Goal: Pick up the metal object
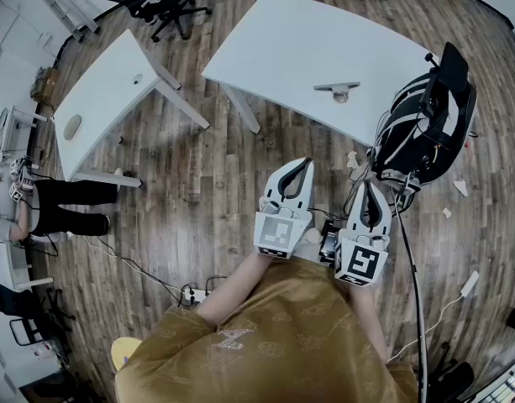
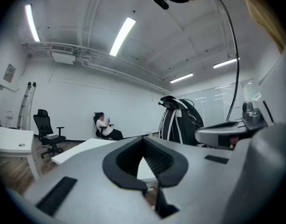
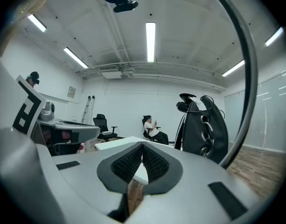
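We hold the left gripper (image 1: 296,171) and right gripper (image 1: 368,190) clenched on nothing; the metal object (image 1: 337,89) lies at twelve o'clock on the table (image 1: 274,40).

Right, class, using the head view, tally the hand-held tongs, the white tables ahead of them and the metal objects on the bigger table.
Tongs: 2, left tongs, right tongs
White tables: 2, smaller table, bigger table
Metal object: 1
Total: 5

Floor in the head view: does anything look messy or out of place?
Yes: white scraps lie scattered on the wooden floor beside the black bag, and a loose cable trails across the boards.
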